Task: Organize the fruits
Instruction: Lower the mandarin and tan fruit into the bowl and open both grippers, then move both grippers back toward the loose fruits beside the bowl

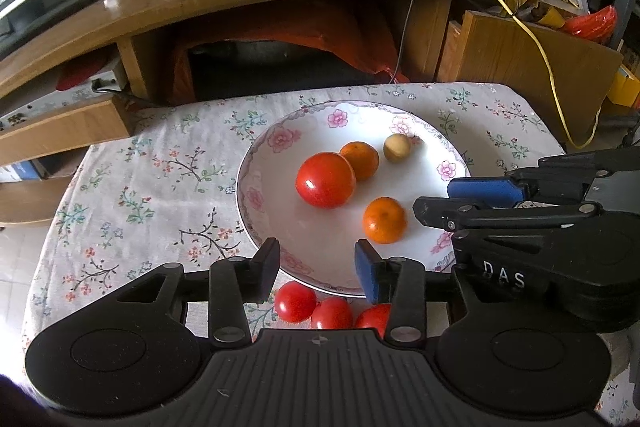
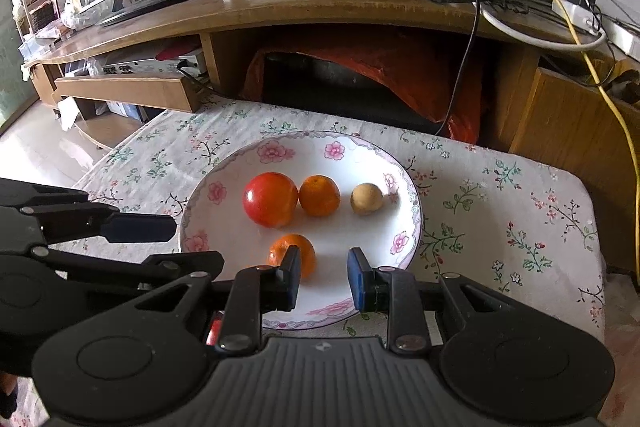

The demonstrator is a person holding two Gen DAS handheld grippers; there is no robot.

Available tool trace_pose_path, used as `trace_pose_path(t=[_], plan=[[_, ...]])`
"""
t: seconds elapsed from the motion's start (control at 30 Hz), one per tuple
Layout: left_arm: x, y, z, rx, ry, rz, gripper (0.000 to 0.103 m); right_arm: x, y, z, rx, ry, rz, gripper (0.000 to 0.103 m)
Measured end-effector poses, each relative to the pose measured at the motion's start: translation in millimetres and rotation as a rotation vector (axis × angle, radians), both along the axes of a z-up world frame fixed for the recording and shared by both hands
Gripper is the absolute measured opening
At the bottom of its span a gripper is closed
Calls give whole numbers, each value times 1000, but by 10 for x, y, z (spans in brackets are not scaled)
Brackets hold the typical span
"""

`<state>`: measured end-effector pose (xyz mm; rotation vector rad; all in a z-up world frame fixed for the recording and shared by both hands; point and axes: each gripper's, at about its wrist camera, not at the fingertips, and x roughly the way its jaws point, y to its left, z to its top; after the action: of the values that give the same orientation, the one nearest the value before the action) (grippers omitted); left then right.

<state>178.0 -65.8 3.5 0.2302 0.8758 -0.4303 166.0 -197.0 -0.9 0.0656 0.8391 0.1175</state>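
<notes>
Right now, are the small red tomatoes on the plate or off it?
Off it. Three small red tomatoes lie on the floral tablecloth just outside the plate's near rim, below the open left gripper.

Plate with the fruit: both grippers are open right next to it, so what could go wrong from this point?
1. The near orange sits just beyond the right gripper; a badly centred close could send it rolling across the plate.
2. Three small tomatoes lie on the cloth under the left gripper, against the plate rim; lowering it blindly could squash or scatter them.
3. The two grippers are close together and could collide.
</notes>
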Motion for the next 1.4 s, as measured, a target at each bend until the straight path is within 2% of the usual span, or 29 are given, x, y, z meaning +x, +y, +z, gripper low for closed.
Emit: trace_pose_path(t=[0.5, 0.97, 1.4], plan=[[-116, 58, 74, -8, -23, -7, 50, -148, 116, 122, -68, -38, -12, 28], [-264, 147, 104, 4, -18, -21, 50, -312, 230, 156, -57, -24, 9, 28], [-564, 358, 46, 22, 13, -41, 50, -584, 455, 92, -39, 17, 71, 28]])
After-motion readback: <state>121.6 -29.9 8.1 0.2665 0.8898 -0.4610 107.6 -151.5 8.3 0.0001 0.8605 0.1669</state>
